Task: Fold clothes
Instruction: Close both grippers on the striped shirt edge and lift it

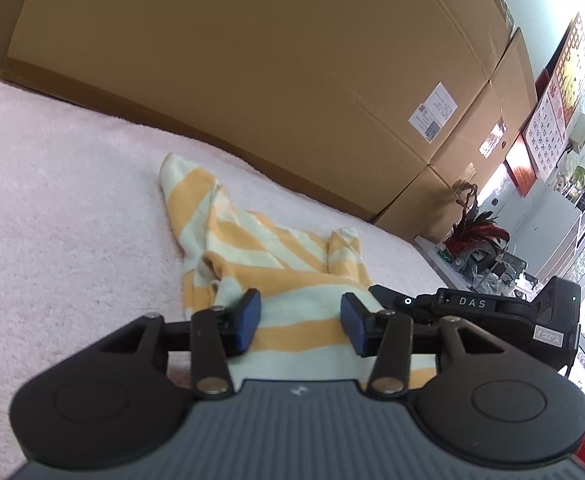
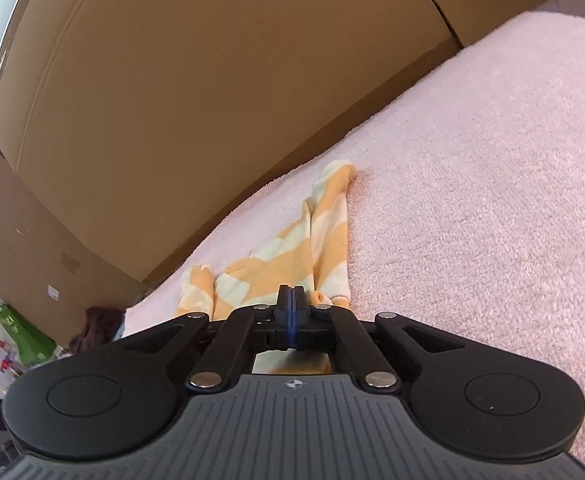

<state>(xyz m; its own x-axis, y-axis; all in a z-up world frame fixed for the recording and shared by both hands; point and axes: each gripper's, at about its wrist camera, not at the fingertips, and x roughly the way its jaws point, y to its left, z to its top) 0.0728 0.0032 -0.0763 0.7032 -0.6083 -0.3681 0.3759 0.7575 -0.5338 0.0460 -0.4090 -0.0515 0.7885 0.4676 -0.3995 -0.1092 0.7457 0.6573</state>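
**Striped garment runs away from both grippers, near hem at the jaws**

Left wrist view: the left gripper (image 1: 300,318) stands with its blue pads (image 1: 248,320) spread apart, over the near end of a yellow-and-white striped garment (image 1: 252,248). Cloth lies beneath the gap, yet neither pad presses on it. The garment lies crumpled on a pink fleecy blanket (image 1: 72,208), its long axis running straight ahead and slightly left, toward the cardboard boxes (image 1: 252,80). One narrow limb reaches furthest away at upper left. The right gripper (image 1: 376,292) comes in from the right, its tip at the garment's right-hand edge.

Right wrist view: the right gripper (image 2: 291,312) has its jaws pressed together. The striped garment (image 2: 316,240) starts right at the tips and stretches ahead and rightward over the blanket (image 2: 472,200). Whether a fold of hem is caught between the pads cannot be told; the linkage hides it. Both hands are at the near end, so I judge the fold would carry this end forward along the axis.
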